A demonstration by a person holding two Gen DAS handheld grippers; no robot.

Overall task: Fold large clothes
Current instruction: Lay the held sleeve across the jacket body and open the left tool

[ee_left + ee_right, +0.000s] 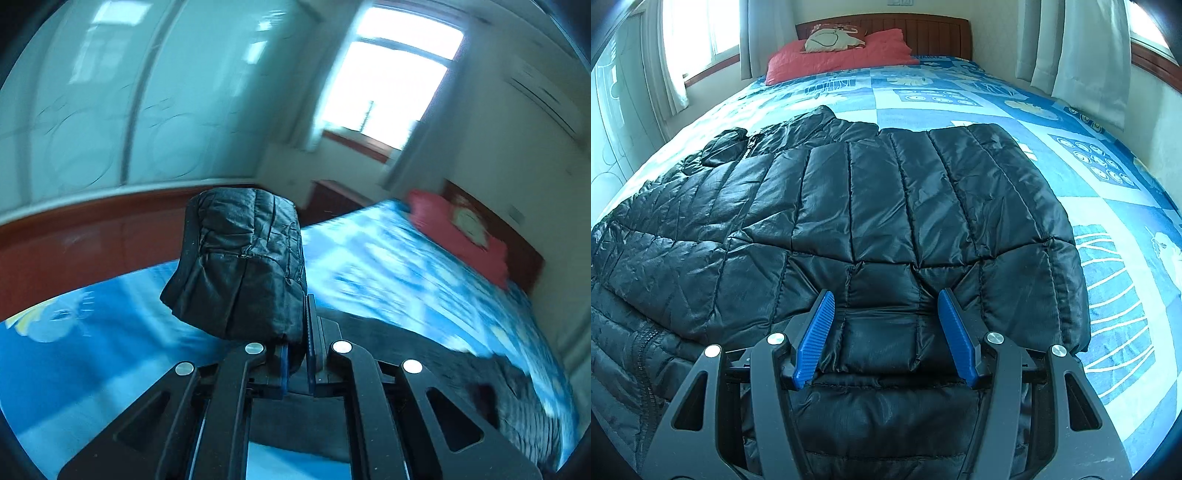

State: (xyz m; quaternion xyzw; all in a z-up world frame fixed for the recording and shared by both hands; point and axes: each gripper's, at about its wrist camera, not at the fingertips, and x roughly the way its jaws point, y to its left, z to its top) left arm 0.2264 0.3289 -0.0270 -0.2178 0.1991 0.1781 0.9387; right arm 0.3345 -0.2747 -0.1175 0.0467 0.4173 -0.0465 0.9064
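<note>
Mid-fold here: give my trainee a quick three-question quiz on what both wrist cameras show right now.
1. True or false: the left gripper is shut on a piece of the black quilted puffer jacket.
2. What sits at the head of the blue patterned bedspread? A) red pillow B) green blanket C) laptop
3. Fill in: the right gripper stands ____ over the jacket's edge.

Key: 1 true; 2 A, the red pillow; 3 open.

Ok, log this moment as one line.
left gripper: shut on jacket cuff, raised | right gripper: open, on jacket | bed: jacket partly folded
</note>
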